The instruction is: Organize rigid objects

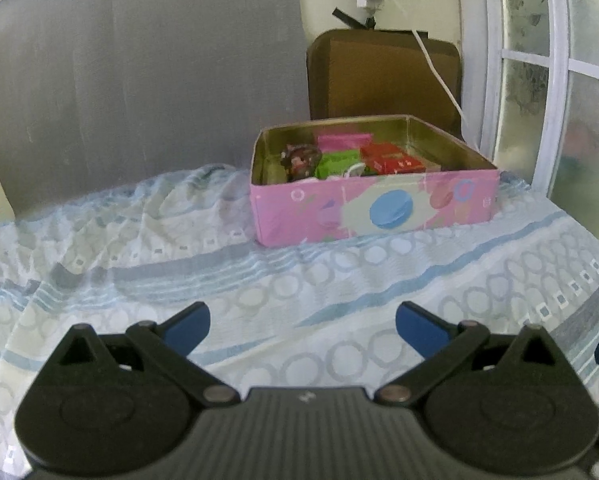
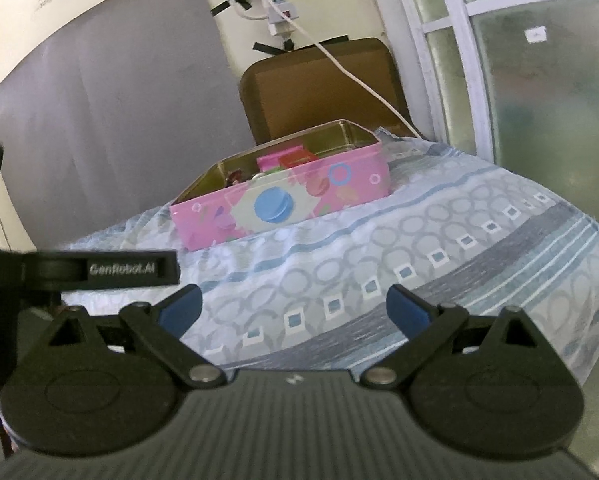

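A pink tin box point(image 1: 375, 210) with a blue macaron picture stands open on the patterned sheet. Inside lie a red box point(image 1: 391, 158), a green packet point(image 1: 337, 162), a pink packet point(image 1: 341, 141) and a dark round item point(image 1: 299, 157). My left gripper point(image 1: 302, 322) hovers open over the sheet, well short of the tin, nothing between its blue pads. The right wrist view shows the same tin point(image 2: 283, 204) farther off, with my right gripper point(image 2: 293, 306) open and holding nothing. Part of the left gripper's black body point(image 2: 99, 270) crosses that view at the left.
The table under the sheet point(image 1: 339, 280) ends at a grey backboard point(image 1: 139, 80) behind. A brown chair back point(image 1: 383, 76) stands behind the tin, with a white cable point(image 1: 439, 76) hanging over it. A white window frame point(image 1: 555, 80) runs along the right.
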`<state>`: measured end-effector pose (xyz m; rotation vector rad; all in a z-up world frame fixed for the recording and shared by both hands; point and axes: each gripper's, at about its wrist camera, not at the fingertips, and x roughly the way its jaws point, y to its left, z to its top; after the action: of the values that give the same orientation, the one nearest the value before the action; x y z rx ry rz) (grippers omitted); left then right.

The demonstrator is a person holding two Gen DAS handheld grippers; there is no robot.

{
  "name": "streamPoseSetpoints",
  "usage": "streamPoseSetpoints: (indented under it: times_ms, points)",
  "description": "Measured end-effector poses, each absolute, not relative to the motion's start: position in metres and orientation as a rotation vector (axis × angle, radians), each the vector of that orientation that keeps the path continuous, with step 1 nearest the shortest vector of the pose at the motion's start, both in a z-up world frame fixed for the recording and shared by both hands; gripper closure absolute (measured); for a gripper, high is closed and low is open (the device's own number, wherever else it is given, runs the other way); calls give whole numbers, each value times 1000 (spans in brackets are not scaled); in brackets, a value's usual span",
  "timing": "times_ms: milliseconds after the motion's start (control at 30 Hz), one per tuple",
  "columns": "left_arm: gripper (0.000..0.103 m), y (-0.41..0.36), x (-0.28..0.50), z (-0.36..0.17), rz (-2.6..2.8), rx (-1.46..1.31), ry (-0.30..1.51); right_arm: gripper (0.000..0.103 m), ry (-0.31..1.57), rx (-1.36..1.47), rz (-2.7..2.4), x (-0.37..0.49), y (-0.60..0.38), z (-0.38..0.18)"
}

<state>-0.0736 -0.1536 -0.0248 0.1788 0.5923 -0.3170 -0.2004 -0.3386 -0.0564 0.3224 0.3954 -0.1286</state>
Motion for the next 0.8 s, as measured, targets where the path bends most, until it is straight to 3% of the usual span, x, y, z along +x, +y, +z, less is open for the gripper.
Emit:
streamPoseSetpoints:
  times_ms: [800]
  points:
    - [0,-147,-74,-21,-268,189,506,3,392,278,-116,-197,-330,-56]
